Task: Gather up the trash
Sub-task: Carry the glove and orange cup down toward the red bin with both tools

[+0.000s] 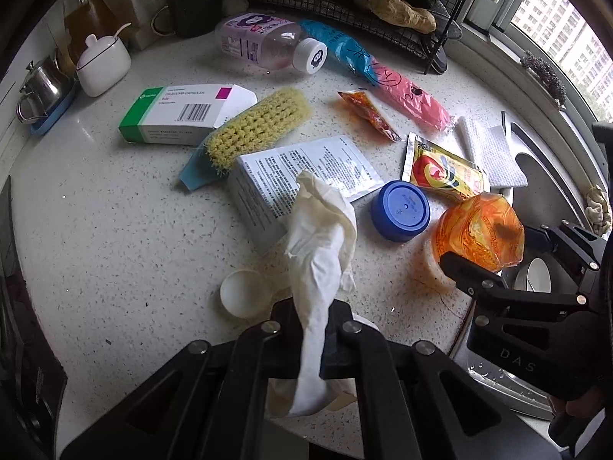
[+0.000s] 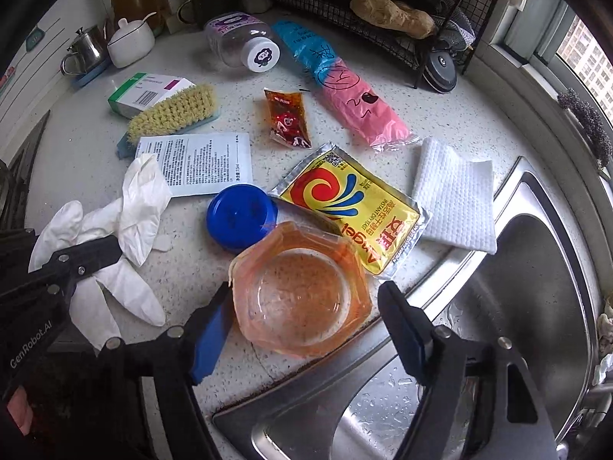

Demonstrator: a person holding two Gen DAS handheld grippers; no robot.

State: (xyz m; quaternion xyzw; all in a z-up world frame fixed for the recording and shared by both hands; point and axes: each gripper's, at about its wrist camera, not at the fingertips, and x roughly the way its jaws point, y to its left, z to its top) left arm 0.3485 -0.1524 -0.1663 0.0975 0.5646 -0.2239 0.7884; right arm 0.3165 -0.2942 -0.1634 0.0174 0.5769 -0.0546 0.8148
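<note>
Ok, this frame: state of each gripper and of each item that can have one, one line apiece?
left gripper: shut on the white glove, lifted off the counter.
right gripper: open, astride the orange plastic cup; pads not pressing.
orange plastic cup: upright, empty, stained, at the sink's edge.
clear bottle: on its side, capped.
blue lid: loose on the counter.
yellow yeast sachet: flat, torn open.
medicine box: flap open.

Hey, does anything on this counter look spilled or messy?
Yes. Orange-brown liquid stains the counter beside the greasy orange plastic cup by the sink, and a clear bottle lies tipped on its side.
</note>
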